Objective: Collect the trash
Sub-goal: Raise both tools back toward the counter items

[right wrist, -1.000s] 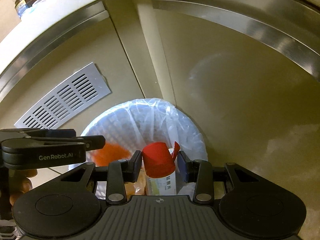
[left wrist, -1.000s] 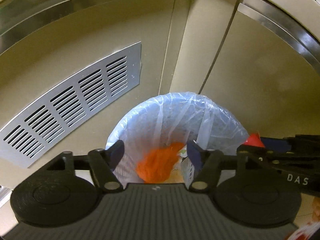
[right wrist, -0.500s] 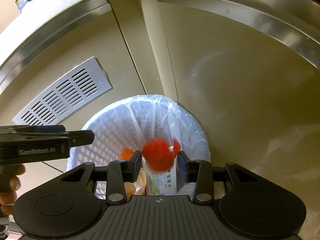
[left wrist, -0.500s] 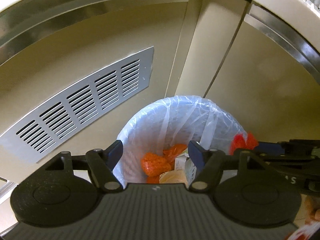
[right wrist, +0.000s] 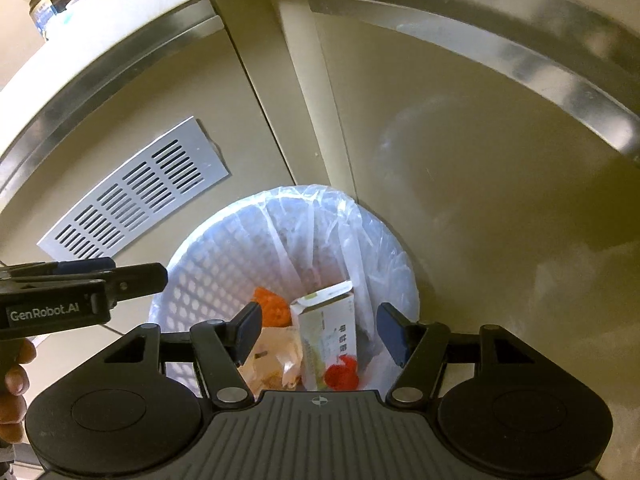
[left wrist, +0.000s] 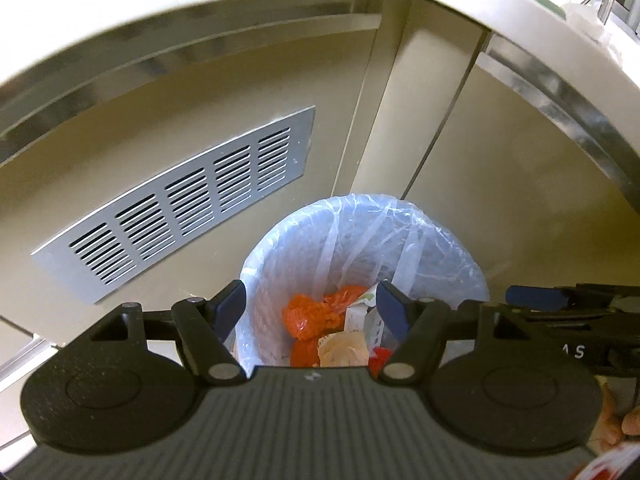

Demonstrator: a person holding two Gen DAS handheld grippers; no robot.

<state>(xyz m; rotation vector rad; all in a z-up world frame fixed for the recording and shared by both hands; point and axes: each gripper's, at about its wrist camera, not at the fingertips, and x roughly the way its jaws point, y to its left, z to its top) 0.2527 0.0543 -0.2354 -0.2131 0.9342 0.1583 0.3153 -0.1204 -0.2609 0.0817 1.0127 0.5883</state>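
The right gripper (right wrist: 318, 330) hangs above the lined waste bin (right wrist: 208, 264); its jaws are opening, with nothing pressed between them. Inside the bin, the red cap (right wrist: 341, 374) lies at the gripper's 6 o'clock, touching a white carton (right wrist: 328, 320). The left gripper (left wrist: 310, 306) is wide and empty. Orange netting (left wrist: 316, 314) lies at 9 o'clock of the carton.
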